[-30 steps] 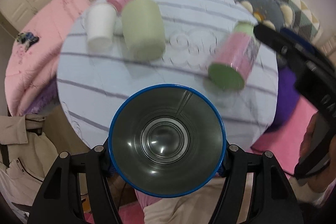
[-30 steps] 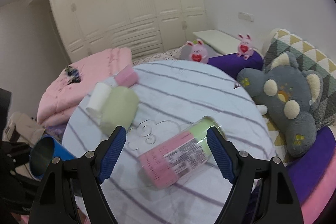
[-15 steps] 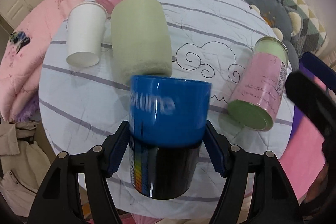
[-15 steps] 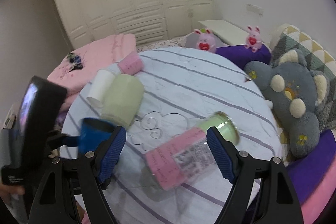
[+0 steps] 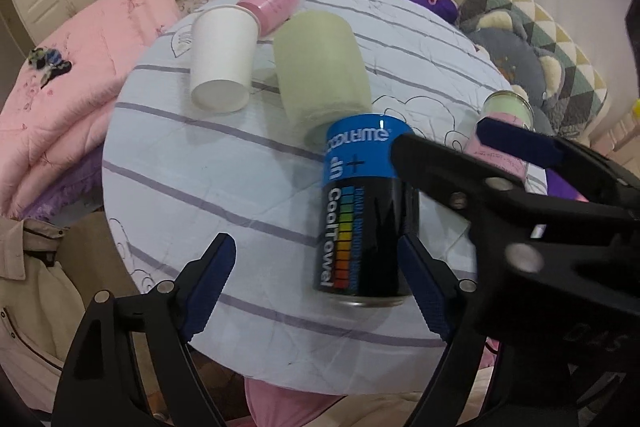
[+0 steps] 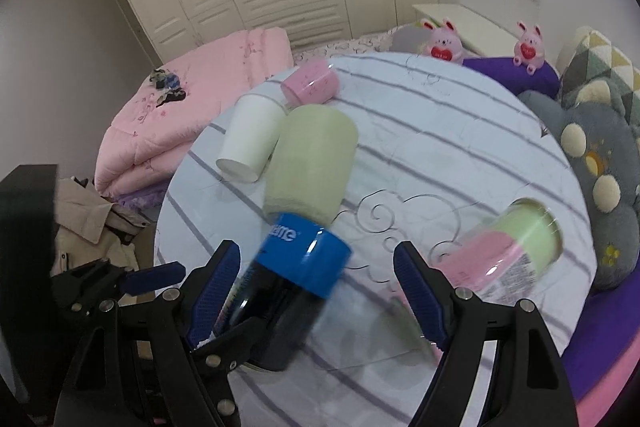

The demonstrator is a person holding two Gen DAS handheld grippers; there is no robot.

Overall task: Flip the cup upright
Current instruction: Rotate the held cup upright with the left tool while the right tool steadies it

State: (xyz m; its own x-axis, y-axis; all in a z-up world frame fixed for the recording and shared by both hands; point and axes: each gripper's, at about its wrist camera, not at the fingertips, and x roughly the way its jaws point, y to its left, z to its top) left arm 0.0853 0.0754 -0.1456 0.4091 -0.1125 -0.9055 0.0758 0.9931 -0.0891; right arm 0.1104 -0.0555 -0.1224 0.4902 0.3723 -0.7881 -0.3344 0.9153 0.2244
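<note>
A blue-and-black cup (image 5: 366,211) stands on the round striped table (image 5: 208,163) near its front edge, blue band on top; it also shows in the right wrist view (image 6: 286,285). My left gripper (image 5: 320,291) is open, its jaws wide apart, and the cup stands just inside its right finger (image 5: 424,291), apparently free of the pads. My right gripper (image 6: 316,295) is open, reaching in from the right, with the cup near its left finger (image 6: 212,287). In the left wrist view the right gripper's fingers (image 5: 516,143) lie beside the cup's top.
On the table lie a green cup (image 5: 320,63), a white paper cup (image 5: 222,57), a small pink cup (image 5: 272,1) and a pink-and-green cup (image 6: 504,255), all on their sides. Pink bedding (image 5: 60,99) lies left, plush toys (image 6: 596,163) right.
The left gripper turned the blue cup from facing the camera to standing on the table, then opened and let it go. The right gripper moved in close beside the cup.
</note>
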